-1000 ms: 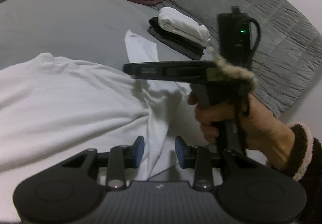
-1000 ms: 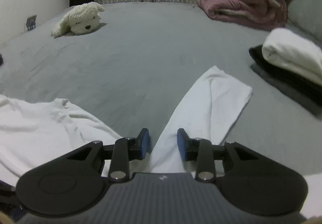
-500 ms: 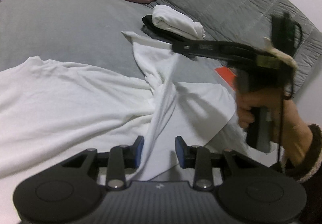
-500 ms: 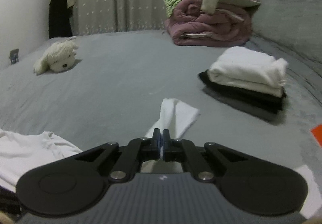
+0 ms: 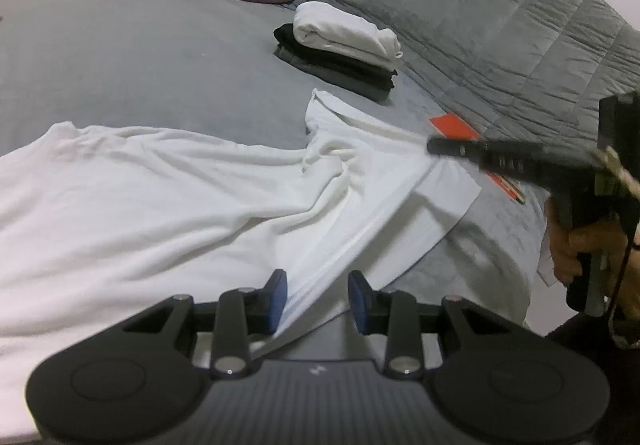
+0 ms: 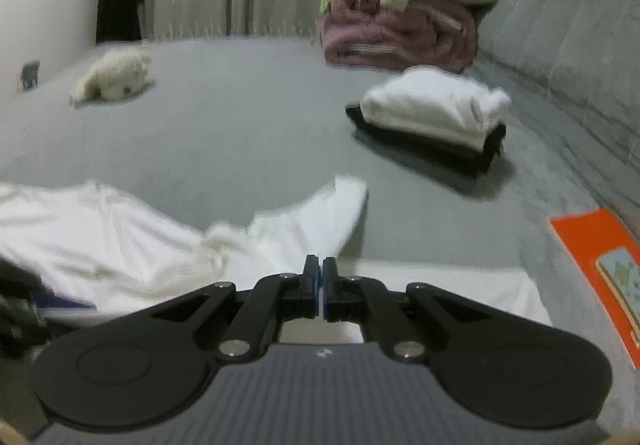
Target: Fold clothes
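Note:
A white shirt (image 5: pixel 160 197) lies rumpled across the grey bed (image 5: pixel 120 57). My left gripper (image 5: pixel 316 297) hovers low over its near edge, open, with a ridge of the cloth running between the blue pads, which do not press on it. My right gripper (image 6: pixel 320 277) is shut on the shirt's sleeve (image 6: pixel 316 221). In the left wrist view the right gripper (image 5: pixel 434 146) reaches in from the right, held by a hand (image 5: pixel 568 245), and the cloth is drawn taut toward its tip.
A folded stack, white on black (image 5: pixel 344 41), sits behind the shirt. Farther back is a pile of pink blankets (image 6: pixel 400 33). A plush toy (image 6: pixel 112 79) lies far left. An orange booklet (image 6: pixel 596 245) rests at the right, beside a grey quilt (image 5: pixel 500 13).
The right gripper has shut on the sleeve and drawn it to the right and slightly up, stretching the shirt out. The left gripper has stayed put, still open.

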Demonstrator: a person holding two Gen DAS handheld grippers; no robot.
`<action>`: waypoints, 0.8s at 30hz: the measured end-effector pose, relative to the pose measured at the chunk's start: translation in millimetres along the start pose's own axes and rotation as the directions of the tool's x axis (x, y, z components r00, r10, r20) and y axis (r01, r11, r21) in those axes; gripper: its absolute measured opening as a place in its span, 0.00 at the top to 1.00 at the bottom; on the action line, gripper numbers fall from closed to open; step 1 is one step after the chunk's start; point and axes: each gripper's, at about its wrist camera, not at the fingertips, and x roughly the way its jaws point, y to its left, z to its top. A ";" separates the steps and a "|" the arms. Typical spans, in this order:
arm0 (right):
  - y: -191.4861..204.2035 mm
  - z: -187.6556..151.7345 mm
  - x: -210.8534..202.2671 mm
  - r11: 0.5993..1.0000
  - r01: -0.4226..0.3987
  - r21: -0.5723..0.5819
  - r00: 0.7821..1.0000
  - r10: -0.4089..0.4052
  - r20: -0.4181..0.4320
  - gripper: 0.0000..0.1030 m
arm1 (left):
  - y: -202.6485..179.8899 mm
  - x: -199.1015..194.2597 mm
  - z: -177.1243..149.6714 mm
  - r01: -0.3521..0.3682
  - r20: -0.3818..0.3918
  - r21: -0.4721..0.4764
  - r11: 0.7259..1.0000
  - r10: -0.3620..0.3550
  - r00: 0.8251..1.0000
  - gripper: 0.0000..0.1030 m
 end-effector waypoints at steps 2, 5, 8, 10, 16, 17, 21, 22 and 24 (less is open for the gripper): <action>-2.7 -6.1 9.1 1.000 0.008 -0.007 0.997 -0.008 -0.070 1.00 | -1.3 1.5 1.3 -0.009 -0.010 0.007 1.000 0.009 1.000 0.68; -12.5 -13.9 28.5 0.999 0.031 0.032 0.985 -0.025 -0.169 1.00 | -2.8 1.8 1.7 -0.017 -0.018 0.021 1.000 0.018 1.000 0.68; -25.4 -8.0 31.6 0.993 0.011 0.120 0.992 0.004 -0.125 0.90 | -2.6 0.8 0.8 -0.017 -0.017 0.019 1.000 0.017 1.000 0.68; -32.2 -0.5 34.7 0.984 0.003 0.178 0.997 0.010 -0.074 0.75 | -2.2 1.0 0.5 -0.013 -0.016 0.014 1.000 0.013 1.000 0.68; -36.8 18.6 69.3 0.960 -0.037 0.277 0.999 0.038 0.002 0.56 | -0.6 2.9 0.0 0.001 -0.012 0.005 1.000 0.000 1.000 0.67; -36.7 20.0 77.7 0.961 -0.026 0.274 1.000 0.028 -0.003 0.57 | 0.0 3.0 0.3 0.003 -0.012 0.001 1.000 -0.003 1.000 0.67; -28.8 24.9 108.8 0.971 0.032 0.238 0.999 -0.027 -0.024 0.56 | 2.4 3.2 0.7 0.017 -0.013 -0.006 1.000 -0.017 1.000 0.67; -25.4 25.8 113.8 0.974 0.046 0.220 0.999 -0.044 -0.015 0.56 | 2.8 3.2 0.5 0.020 -0.013 -0.006 1.000 -0.020 1.000 0.67; -19.0 26.4 121.0 0.980 0.081 0.180 0.997 -0.083 0.005 0.63 | 2.5 3.3 0.0 0.021 -0.012 0.001 1.000 -0.021 1.000 0.66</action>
